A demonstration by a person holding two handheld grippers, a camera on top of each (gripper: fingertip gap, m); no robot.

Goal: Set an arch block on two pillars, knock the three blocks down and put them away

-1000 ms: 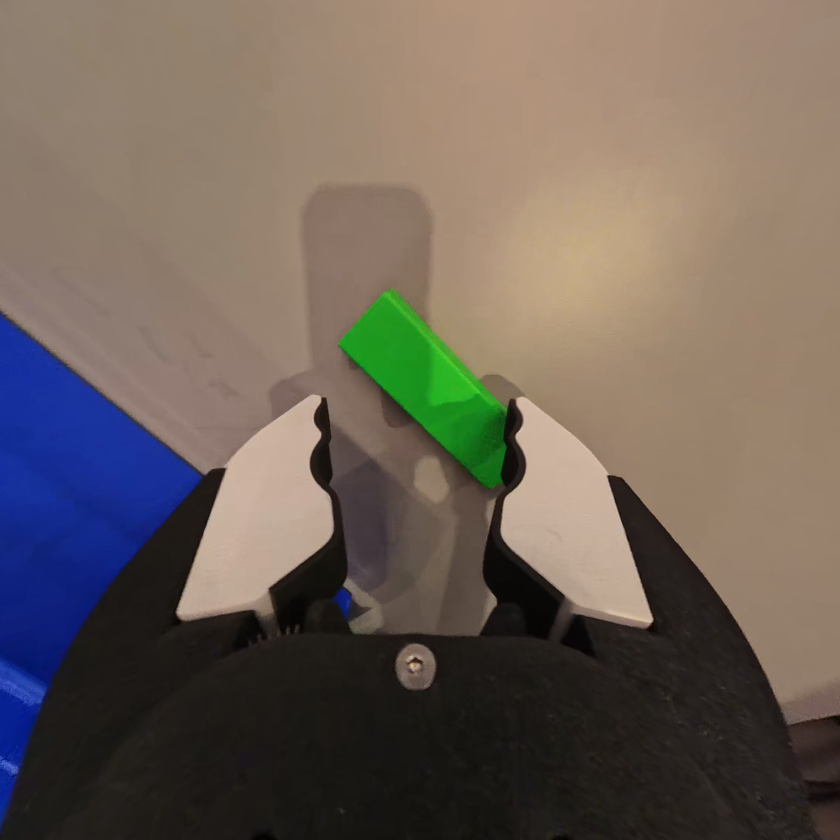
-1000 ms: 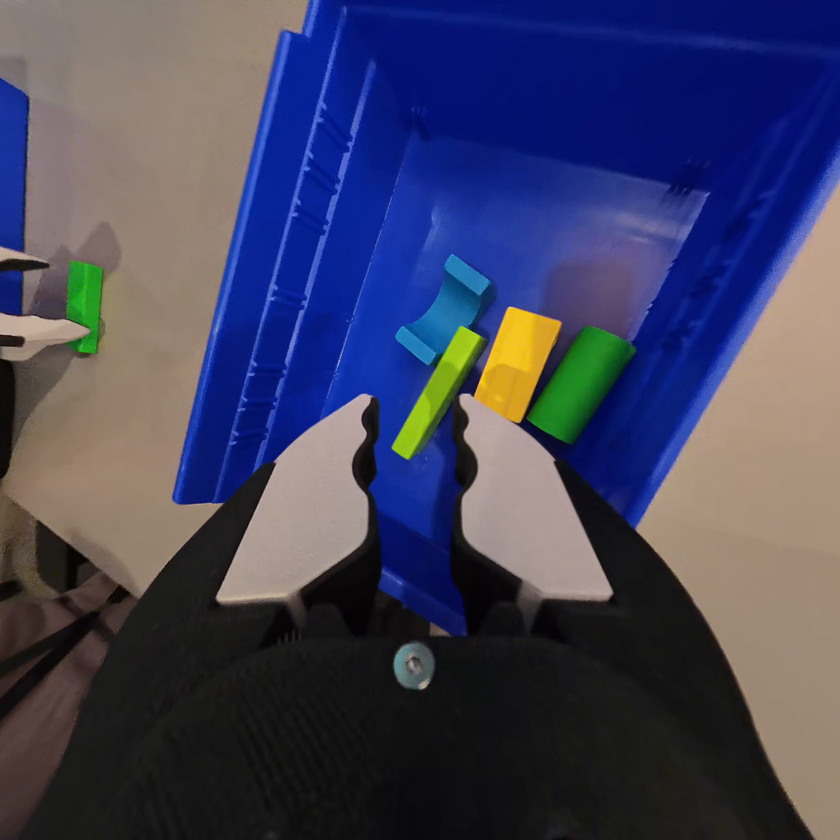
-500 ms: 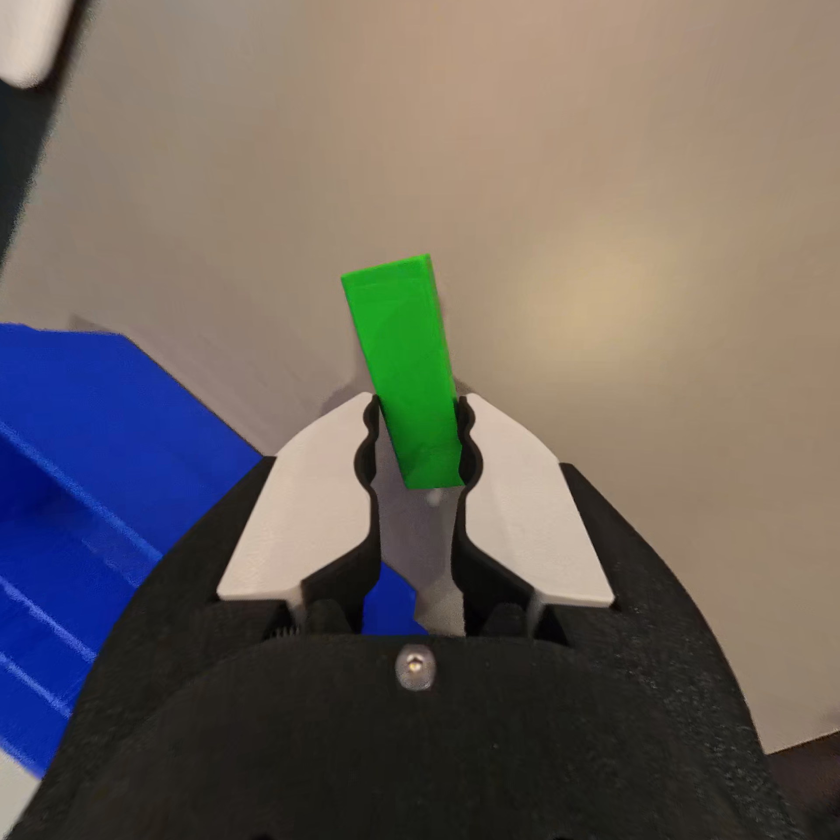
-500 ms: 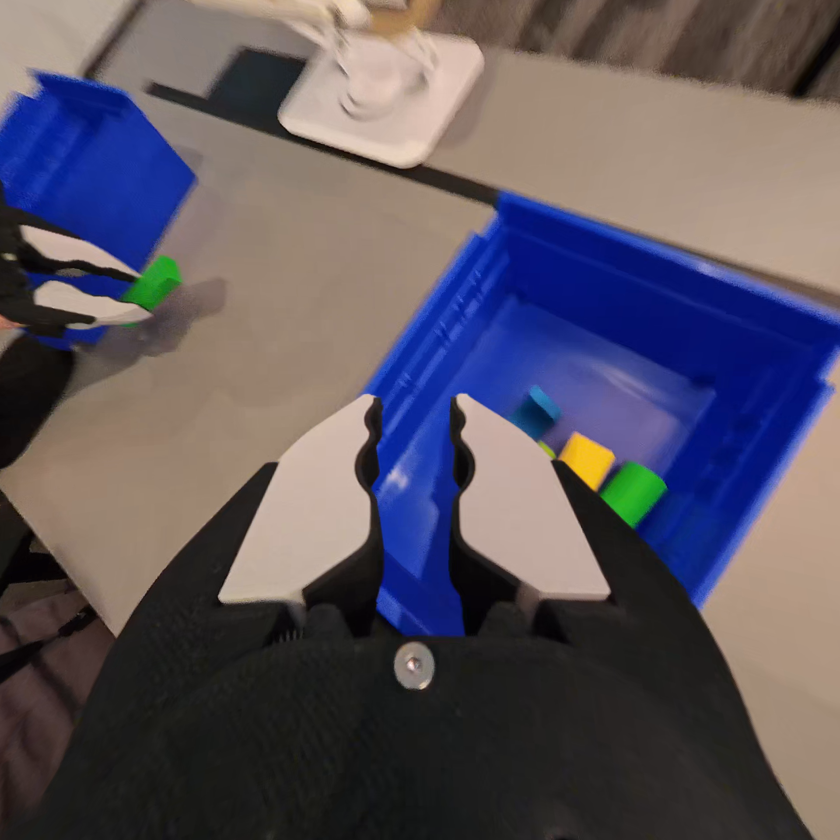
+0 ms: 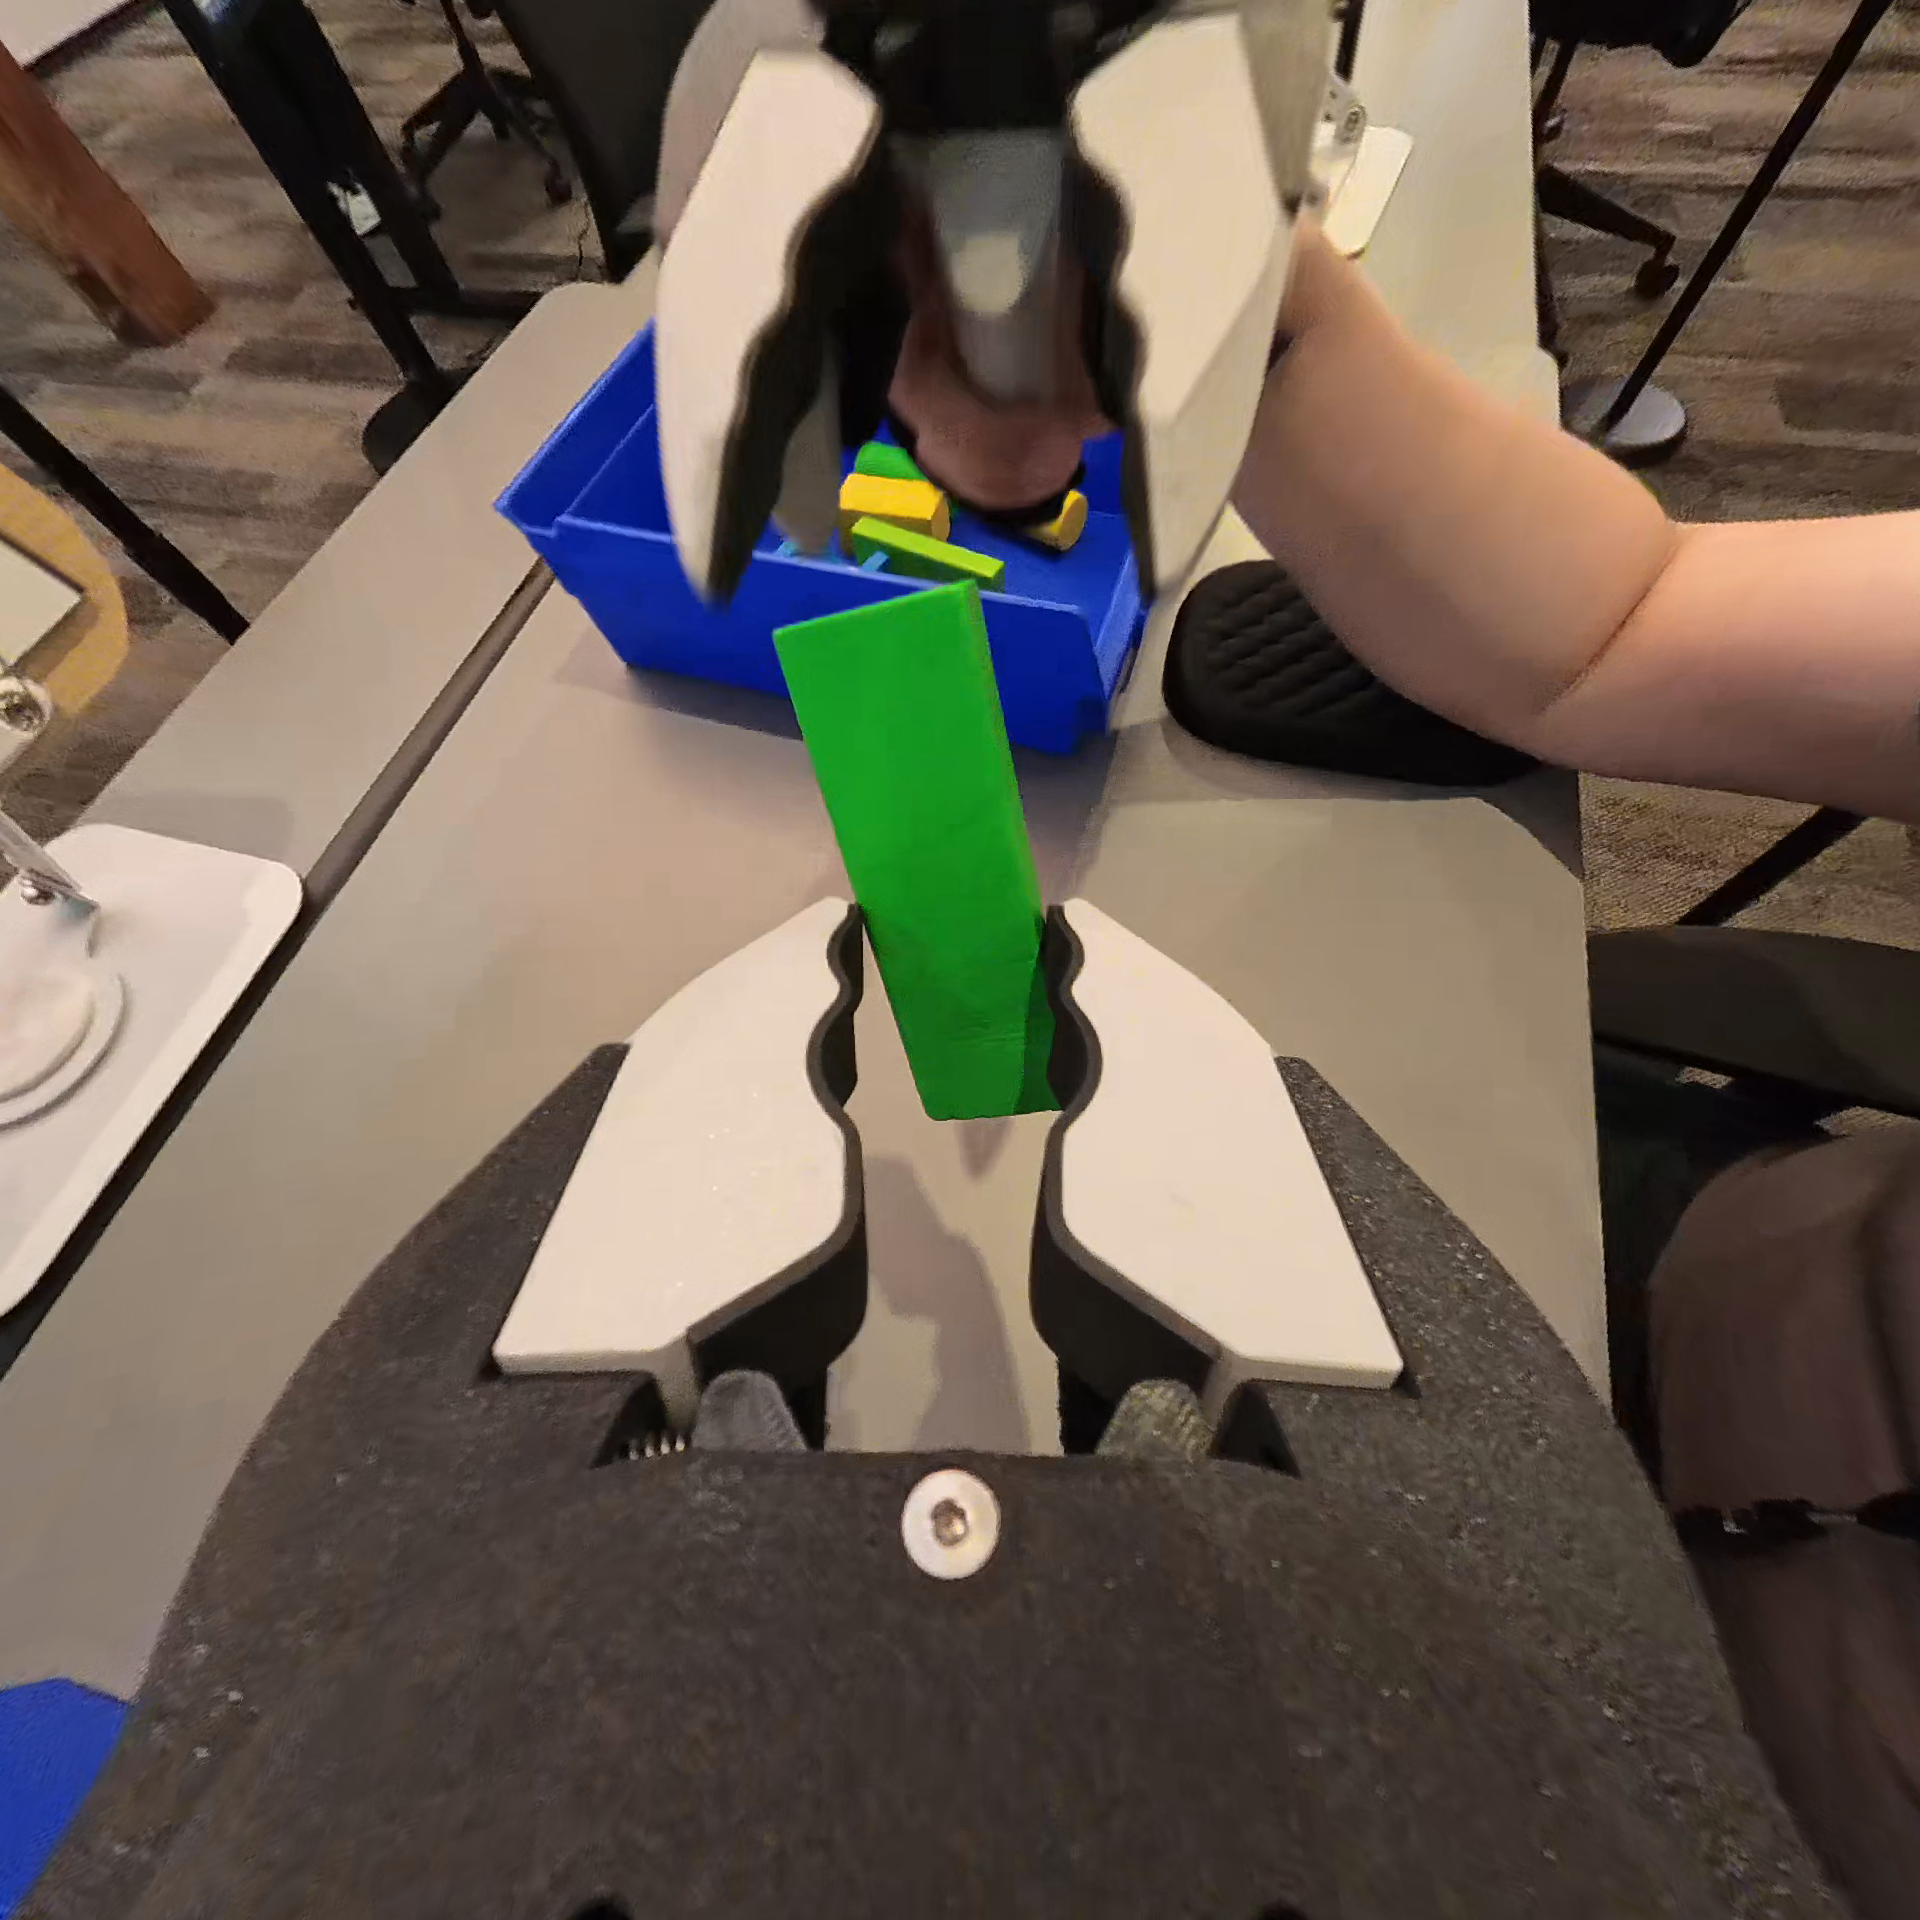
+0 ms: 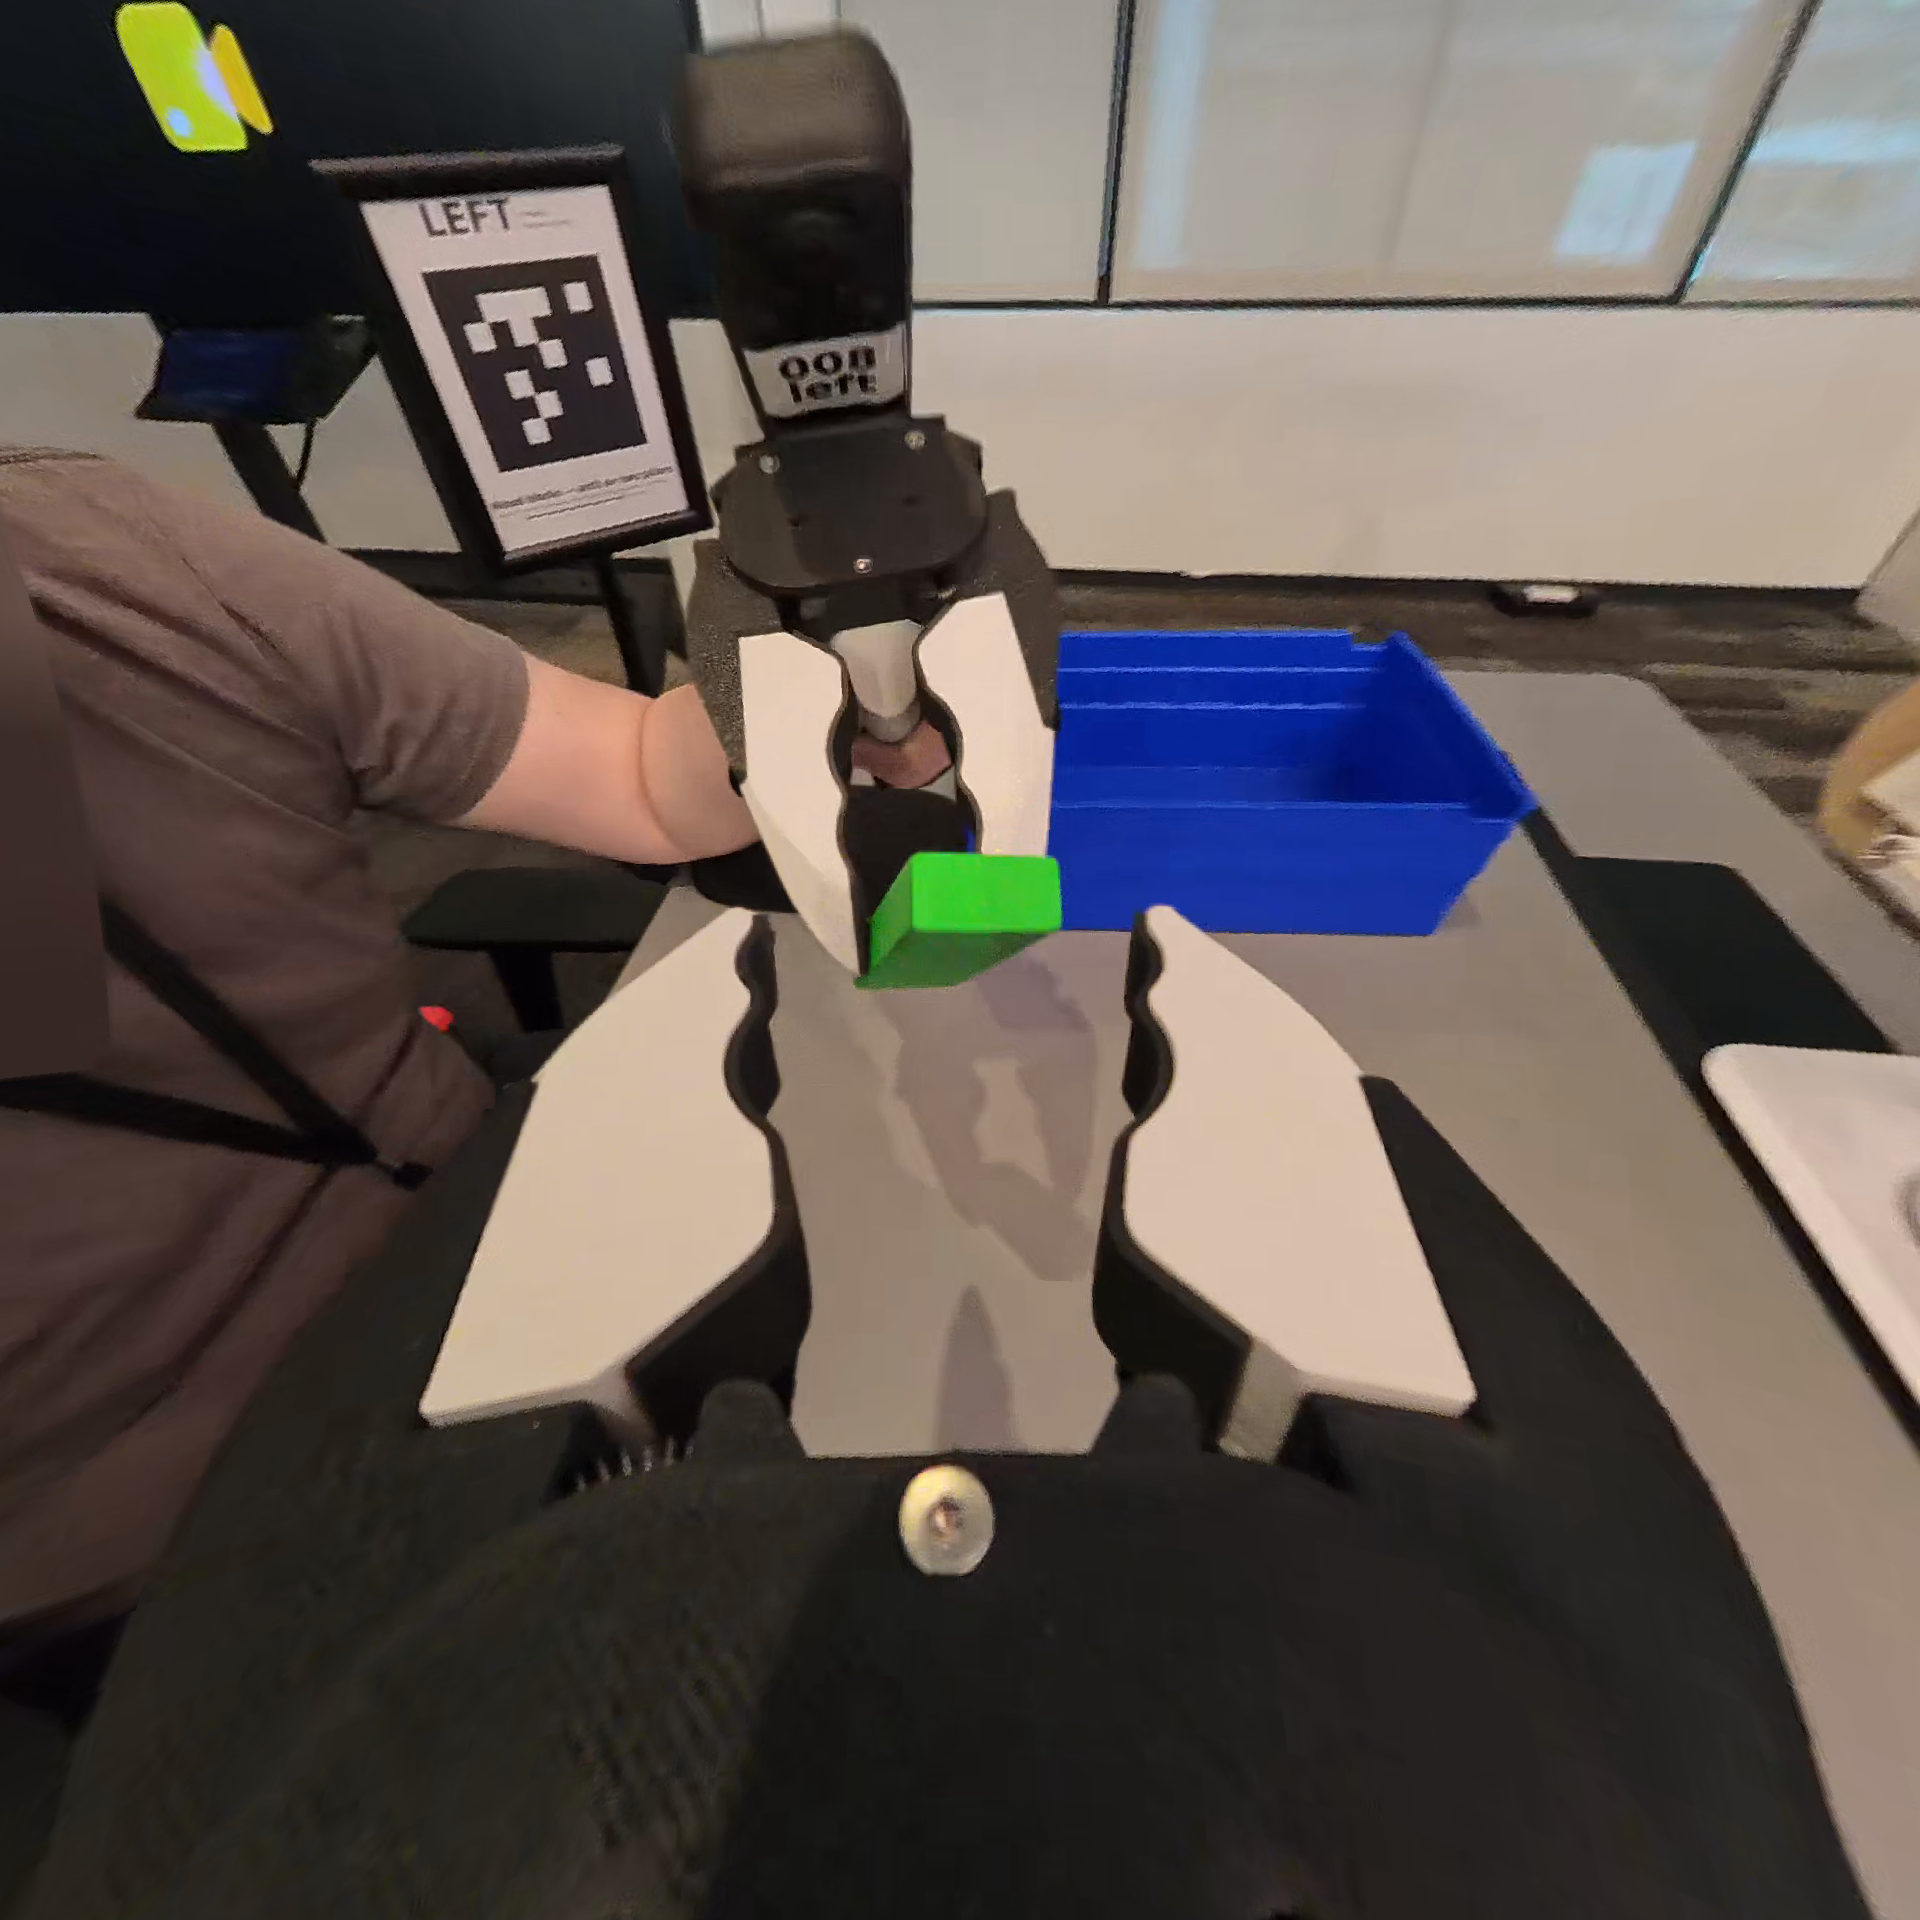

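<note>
Two hand-held claws face each other above a grey worktop (image 5: 582, 935). The left claw (image 5: 951, 1003) is clamped on the near end of a long green block (image 5: 914, 831), which juts forward from between the two white fingers, held clear of the worktop and leaning a little to the left. In the right wrist view the same claw (image 6: 940, 914) points toward the camera, with the free end of the green block (image 6: 961, 914) sticking out below its fingertips.

The right claw (image 6: 945, 971) has its fingers spread well apart and grips nothing; only bare worktop (image 6: 1351, 997) shows between them. In the left wrist view this claw (image 5: 935, 566) hangs blurred near the far end of the block, just above it, not touching.

Behind it stands a blue bin (image 5: 665, 613) holding several small blocks: a yellow one (image 5: 894, 499), a lime-green flat one (image 5: 930, 556) and others partly hidden. A second blue bin (image 6: 1268, 810) stands on the worktop just behind the left claw; its inside is hidden from this low angle. A person's bare forearm (image 5: 1507, 582) reaches in from the right, and a white stand base (image 5: 135, 997) sits at the left edge.
</note>
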